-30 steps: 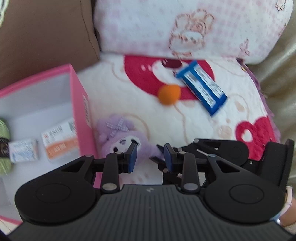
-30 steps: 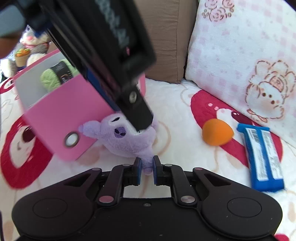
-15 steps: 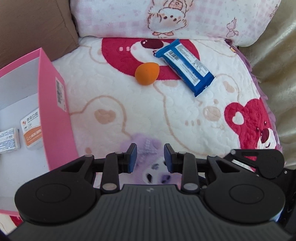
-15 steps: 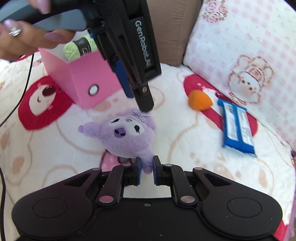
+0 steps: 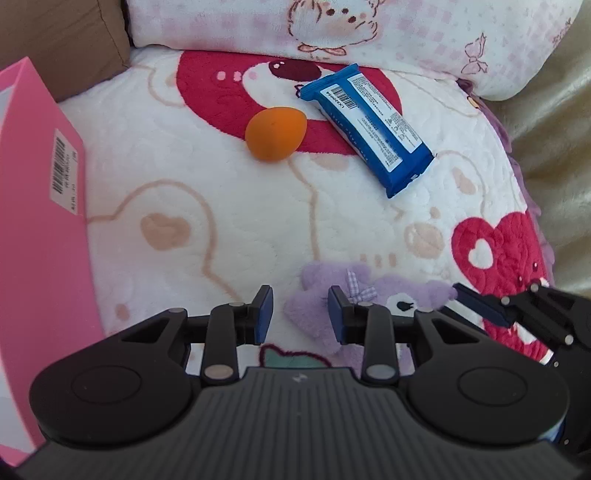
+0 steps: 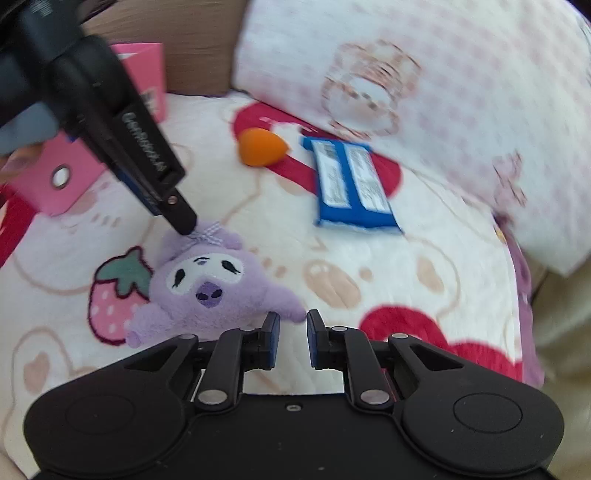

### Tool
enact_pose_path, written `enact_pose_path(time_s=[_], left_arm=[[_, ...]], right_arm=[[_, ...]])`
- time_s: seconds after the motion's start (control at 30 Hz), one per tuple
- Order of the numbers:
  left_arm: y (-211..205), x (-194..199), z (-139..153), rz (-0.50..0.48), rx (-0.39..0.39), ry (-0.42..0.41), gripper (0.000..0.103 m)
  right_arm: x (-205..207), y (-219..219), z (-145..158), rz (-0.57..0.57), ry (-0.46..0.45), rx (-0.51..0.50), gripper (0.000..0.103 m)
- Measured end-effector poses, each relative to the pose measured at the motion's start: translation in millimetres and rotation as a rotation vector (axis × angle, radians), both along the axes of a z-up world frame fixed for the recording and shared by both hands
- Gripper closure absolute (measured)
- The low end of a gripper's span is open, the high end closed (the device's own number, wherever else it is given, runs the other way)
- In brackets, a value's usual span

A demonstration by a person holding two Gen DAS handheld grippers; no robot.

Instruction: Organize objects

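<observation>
Left gripper [image 5: 300, 308]: jaws parted with a clear gap, nothing between the blue pads, tips hovering just over the top of the purple plush toy [image 5: 369, 299]. In the right wrist view, left gripper fingertips [image 6: 183, 218] touching or almost touching the checked bow on the toy's head; contact cannot be told for sure.

Right gripper [image 6: 291, 326]: jaws narrowly apart, empty, one pad right beside the toy's outstretched ear or arm, not clamped on it. Seen in the left wrist view as a dark linkage [image 5: 524, 314] at the lower right, close to the toy.

Plush toy [image 6: 207, 284] lying face up on the white blanket [image 6: 388, 258] printed with red bears and a strawberry [image 6: 114, 291], just right of that strawberry print.

Farther out: orange egg-shaped sponge [image 5: 275, 133] and blue wrapped packet [image 5: 369, 127] resting near each other on the red bear print, apart from the toy. Pink box [image 5: 40, 221] upright at the left edge, barcode sticker on its side wall, well apart from the sponge. Pink-checked pillow [image 5: 369, 33] behind the packet, brown cushion [image 5: 59, 37] at the upper left.
</observation>
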State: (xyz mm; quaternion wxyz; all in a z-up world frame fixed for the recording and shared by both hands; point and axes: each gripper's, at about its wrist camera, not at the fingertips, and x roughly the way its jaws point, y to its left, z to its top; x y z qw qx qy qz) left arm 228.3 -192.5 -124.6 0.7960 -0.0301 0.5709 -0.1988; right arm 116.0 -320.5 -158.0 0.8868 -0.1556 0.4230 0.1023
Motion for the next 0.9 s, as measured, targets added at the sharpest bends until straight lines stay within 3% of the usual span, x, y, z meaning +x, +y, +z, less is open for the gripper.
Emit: enact_pose_path(time_s=[0.13,0.2,0.23,0.27,0.33,0.47,0.6,0.9], left_arm=[[-6.1,0.6,1.6,-0.014,-0.051,-0.019,0.069],[-10.1,0.6,-0.3,-0.024,-0.050,-0.044,0.069],[-11.1,1.7,-3.1,-0.020,-0.050,-0.049,0.067],[-11.1,2.6,-6.3,-0.015,-0.055,-0.042,0.066],[-8.7,2.9,-12.9,0.000,-0.094,-0.013,0.066],[-2.6,-4.2,-20.8,0.026,-0.147,0.032,0.069],[-0.6,-15.8,-17.4,0.051,-0.130,0.019,0.071],[2.0,-24.9,-20.8,0.086,-0.146,0.012,0.071]], right_arm=[[-3.8,-20.2,5.1,-0.130,0.044,0.149,0.082],[-7.9,-27.3,10.2,-0.168,0.090,0.268,0.069],[-9.1,-29.8,11.9,-0.183,0.115,0.341,0.055],[-9.8,-30.7,12.2,-0.191,0.144,0.419,0.050],[-8.7,-27.4,8.4,-0.184,0.206,0.532,0.049],[-7.7,-10.8,-5.9,-0.192,0.211,0.514,0.043],[-12.9,-4.4,-22.4,-0.240,0.165,0.510,0.043],[-18.1,-1.1,-27.0,-0.199,0.048,0.468,0.046]])
